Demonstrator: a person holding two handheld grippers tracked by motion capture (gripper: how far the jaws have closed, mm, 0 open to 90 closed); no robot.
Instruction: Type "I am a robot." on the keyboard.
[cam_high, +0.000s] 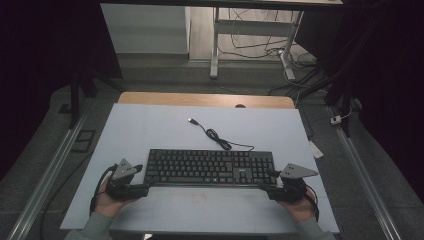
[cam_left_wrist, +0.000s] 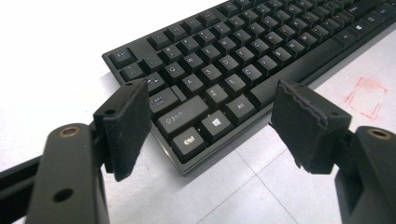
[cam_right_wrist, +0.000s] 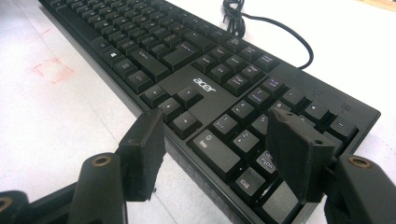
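The left tool (cam_high: 141, 188) sits at the near left corner of the keyboard (cam_high: 210, 167), held in a hand (cam_high: 107, 202) that comes in from the bottom of the high view. Its jaws stand released: in the left gripper view the left tool (cam_left_wrist: 212, 116) has its two pads (cam_left_wrist: 126, 126) spread wide, one on each side of the corner that carries the Ctrl and Shift keys, and neither pad touches the keyboard (cam_left_wrist: 252, 51). The right tool (cam_high: 264, 187) mirrors it at the near right corner, in the other hand (cam_high: 300, 207). It is released as well: in the right gripper view the right tool (cam_right_wrist: 219, 149) has its pads (cam_right_wrist: 299, 154) wide apart over the number pad end of the keyboard (cam_right_wrist: 187, 70), with the near edge of the case running between them. Whether either pad there touches the case I cannot tell.

The tabletop (cam_high: 150, 125) is a pale sheet laid over a wooden board, whose far edge shows as a brown strip. The keyboard lies across its near half, long side toward the person, black with white legends and a brand mark above the arrow keys. Its cable (cam_high: 217, 137) leaves the back edge, runs in a small coil toward the far side and ends in a loose USB plug (cam_high: 191, 120). A faint red square mark (cam_left_wrist: 366, 95) sits on the tabletop just in front of the keyboard, between the two tools.
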